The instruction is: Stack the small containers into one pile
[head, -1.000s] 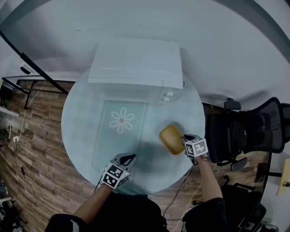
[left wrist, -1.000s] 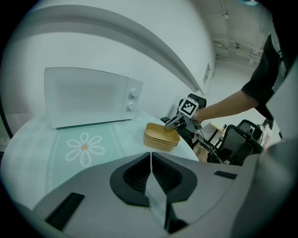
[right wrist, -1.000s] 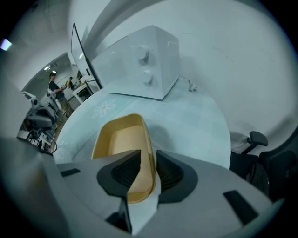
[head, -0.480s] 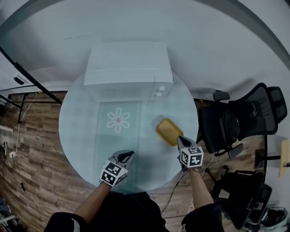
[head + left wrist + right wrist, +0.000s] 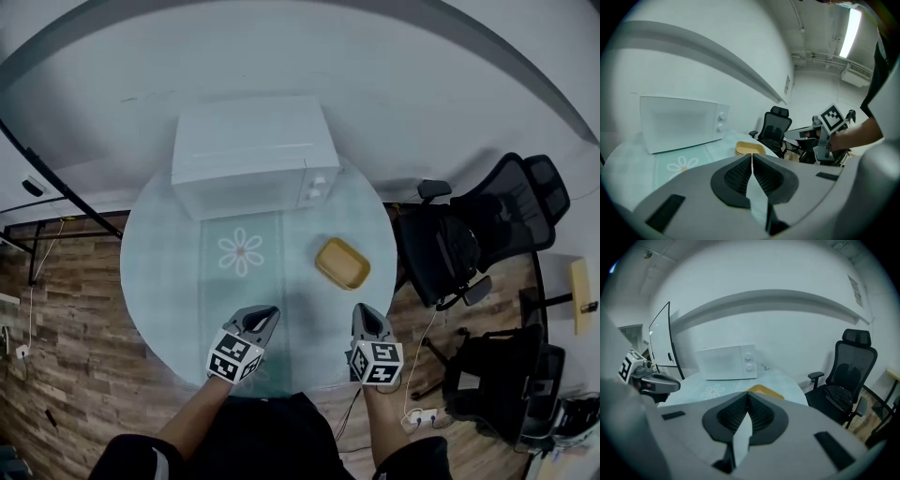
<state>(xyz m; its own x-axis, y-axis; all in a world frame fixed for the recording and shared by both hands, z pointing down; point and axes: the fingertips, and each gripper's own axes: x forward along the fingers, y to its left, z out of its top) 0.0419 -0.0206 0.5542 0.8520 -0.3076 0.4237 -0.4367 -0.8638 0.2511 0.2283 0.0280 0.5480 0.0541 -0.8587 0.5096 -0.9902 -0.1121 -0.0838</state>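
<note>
Sitting upright, shallow rectangular yellow container (image 5: 342, 263)

Both left gripper (image 5: 260, 318) and right gripper (image 5: 367, 322) closed, empty.

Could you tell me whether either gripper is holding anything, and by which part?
Nothing is held. The left gripper and right gripper both have their jaws together and empty; the yellow container sits on the table, apart from both.
</note>
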